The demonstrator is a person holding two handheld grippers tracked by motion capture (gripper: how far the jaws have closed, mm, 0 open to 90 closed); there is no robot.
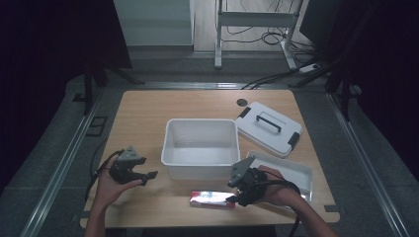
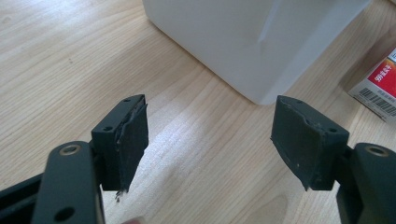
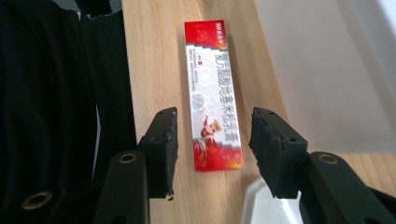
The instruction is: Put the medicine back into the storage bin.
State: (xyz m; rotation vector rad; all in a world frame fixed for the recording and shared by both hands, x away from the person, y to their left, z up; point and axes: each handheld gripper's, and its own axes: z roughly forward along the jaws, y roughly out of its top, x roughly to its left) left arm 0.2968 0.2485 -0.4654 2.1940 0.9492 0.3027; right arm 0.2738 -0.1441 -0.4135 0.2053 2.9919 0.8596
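A long red and silver carton [image 1: 212,199] lies flat near the table's front edge, just before the white bin [image 1: 200,148]. My right gripper [image 1: 233,196] hovers at the carton's right end. In the right gripper view its jaws stand open [image 3: 212,114] on either side of the carton's near end [image 3: 215,93], apart from it. My left gripper [image 1: 147,177] is held at the front left, pointing toward the bin. It is open [image 2: 210,105] with only bare wood between its pads. The bin's corner [image 2: 254,42] and one end of the carton [image 2: 378,86] lie ahead of it.
The bin's white lid [image 1: 269,128] with a black handle lies at the back right. A shallow white tray [image 1: 284,173] sits right of the bin, its corner [image 3: 266,205] under my right gripper. Dark clothing [image 3: 56,93] hangs past the table's front edge.
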